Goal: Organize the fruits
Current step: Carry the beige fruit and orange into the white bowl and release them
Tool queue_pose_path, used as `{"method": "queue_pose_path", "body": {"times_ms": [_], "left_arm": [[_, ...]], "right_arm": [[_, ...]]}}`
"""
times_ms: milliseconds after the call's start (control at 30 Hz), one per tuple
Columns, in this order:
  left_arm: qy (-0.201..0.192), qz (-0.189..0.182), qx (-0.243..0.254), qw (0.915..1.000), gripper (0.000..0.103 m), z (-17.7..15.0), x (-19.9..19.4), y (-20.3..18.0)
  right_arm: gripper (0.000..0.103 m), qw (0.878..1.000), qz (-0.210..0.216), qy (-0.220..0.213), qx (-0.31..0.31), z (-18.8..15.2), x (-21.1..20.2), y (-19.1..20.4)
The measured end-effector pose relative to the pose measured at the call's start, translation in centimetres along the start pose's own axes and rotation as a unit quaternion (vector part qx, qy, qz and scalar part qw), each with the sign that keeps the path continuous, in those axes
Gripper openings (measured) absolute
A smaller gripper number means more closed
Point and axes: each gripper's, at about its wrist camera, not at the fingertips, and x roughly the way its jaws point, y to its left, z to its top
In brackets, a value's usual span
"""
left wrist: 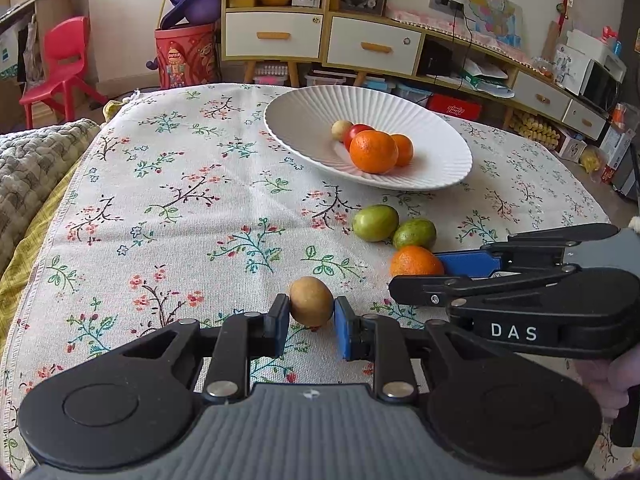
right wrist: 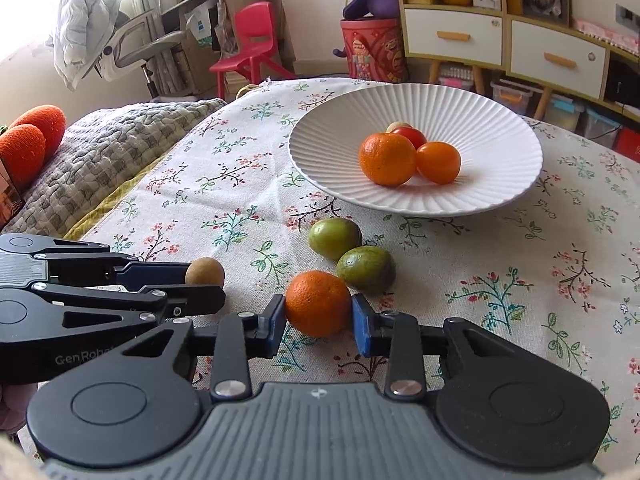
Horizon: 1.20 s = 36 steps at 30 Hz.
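Floral tablecloth (left wrist: 180, 200) over a table, cluttered living room behind; white ribbed plate (left wrist: 304, 120) sits beyond both grippers and already holds two oranges, a red fruit and a small pale one

Left gripper (left wrist: 311, 324): fingers clamped on a small brown fruit (left wrist: 311, 306), one pad each side, the fruit at the very tips and resting on the cloth

Right gripper (right wrist: 319, 322): fingers closed onto an orange (right wrist: 318, 304), pads touching both flanks; only the near half of the fruit sits between them, the bulk bulges ahead of the tips

Two green fruits (right wrist: 335, 238) (right wrist: 366, 268) lie just ahead of the right fingertips, the nearer one almost touching the orange; both lie between the orange and the plate

Risks, as judged:
- orange held shallow on a round, smooth skin, so it may squirt forward on lifting and knock the green fruits rolling
- brown fruit pinched at the tips only; a tilt of the wrist could let it pop out
- the two grippers sit close side by side, the right one's fingers just beside the left's; lifting both toward the plate together could make them collide
- fruit dropped from height may bounce off the shallow plate or scatter what is on it
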Motion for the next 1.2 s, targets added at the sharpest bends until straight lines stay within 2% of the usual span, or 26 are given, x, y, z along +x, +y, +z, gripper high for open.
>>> {"method": "queue_pose_path", "body": {"times_ms": [633, 967, 1200], "left_arm": [[-0.032, -0.001, -0.001, 0.9995, 0.008, 2.5, -0.3, -0.5], [-0.054, -0.001, -0.001, 0.9985, 0.008, 5.3, 0.7, -0.7], [-0.061, 0.006, 0.007, 0.9981, 0.008, 7.2, 2.7, -1.2]], "right_arm": [[0.031, 0.999, 0.000, -0.035, 0.017, 1.5, -2.2, -1.1], [0.031, 0.996, -0.039, -0.074, 0.040, 3.4, -2.6, -4.2], [0.031, 0.994, -0.062, -0.079, 0.044, 4.3, -1.4, -6.0]]}}
